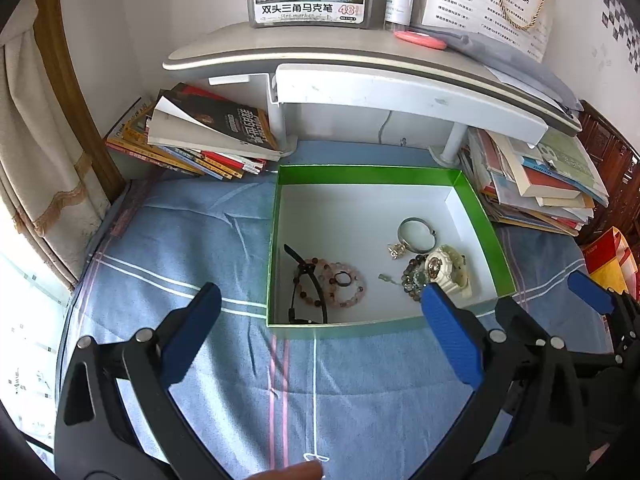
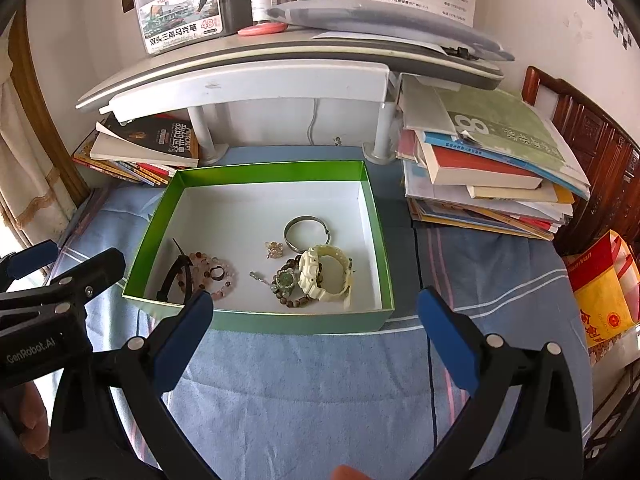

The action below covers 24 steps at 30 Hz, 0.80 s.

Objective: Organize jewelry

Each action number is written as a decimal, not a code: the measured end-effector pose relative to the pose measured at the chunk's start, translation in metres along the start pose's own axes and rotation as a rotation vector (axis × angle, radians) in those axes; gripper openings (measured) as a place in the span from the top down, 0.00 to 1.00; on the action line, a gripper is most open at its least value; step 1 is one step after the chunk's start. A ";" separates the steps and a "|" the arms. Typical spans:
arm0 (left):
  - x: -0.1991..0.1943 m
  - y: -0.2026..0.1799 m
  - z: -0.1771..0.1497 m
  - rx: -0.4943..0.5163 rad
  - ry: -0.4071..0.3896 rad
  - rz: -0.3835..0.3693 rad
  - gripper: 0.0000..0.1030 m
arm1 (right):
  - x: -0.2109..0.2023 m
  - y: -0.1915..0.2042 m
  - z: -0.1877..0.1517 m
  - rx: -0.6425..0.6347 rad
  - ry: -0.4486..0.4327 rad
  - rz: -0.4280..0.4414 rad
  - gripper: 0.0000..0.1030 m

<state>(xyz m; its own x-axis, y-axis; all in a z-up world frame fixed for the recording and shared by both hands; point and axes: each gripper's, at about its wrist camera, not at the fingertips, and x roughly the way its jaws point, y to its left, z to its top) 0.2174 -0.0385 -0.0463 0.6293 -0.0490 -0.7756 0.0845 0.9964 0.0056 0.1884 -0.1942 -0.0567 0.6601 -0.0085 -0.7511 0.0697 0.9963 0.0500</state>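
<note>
A green box [image 1: 480,220] [image 2: 152,220] with a white floor sits on the blue cloth. Inside lie a pink bead bracelet [image 1: 340,286] [image 2: 212,274], a black strap [image 1: 308,280] [image 2: 174,272], a silver bangle [image 1: 416,234] [image 2: 306,232], a small gold ring piece [image 1: 395,250] [image 2: 274,249], a cream watch [image 1: 448,270] [image 2: 326,274] and a dark bead bracelet with a green pendant [image 1: 414,278] [image 2: 286,280]. My left gripper [image 1: 320,320] is open and empty before the box's near wall. My right gripper [image 2: 316,316] is open and empty at the near wall.
A grey desk riser [image 1: 360,64] [image 2: 280,68] stands behind the box. Book stacks lie at back left [image 1: 192,136] [image 2: 140,148] and at right [image 1: 540,184] [image 2: 488,168]. A red and yellow bag [image 2: 604,288] is at far right.
</note>
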 end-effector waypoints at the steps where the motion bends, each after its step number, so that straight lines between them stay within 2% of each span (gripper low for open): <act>1: -0.001 0.000 0.000 -0.001 0.000 0.002 0.04 | 0.000 0.001 0.000 0.001 0.000 0.001 0.03; 24: -0.003 0.003 -0.003 -0.004 0.006 -0.001 0.04 | -0.001 0.002 -0.003 0.007 0.001 0.003 0.03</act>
<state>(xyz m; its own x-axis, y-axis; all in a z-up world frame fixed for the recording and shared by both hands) 0.2139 -0.0352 -0.0460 0.6242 -0.0497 -0.7797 0.0823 0.9966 0.0024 0.1853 -0.1919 -0.0578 0.6599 -0.0058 -0.7513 0.0732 0.9957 0.0567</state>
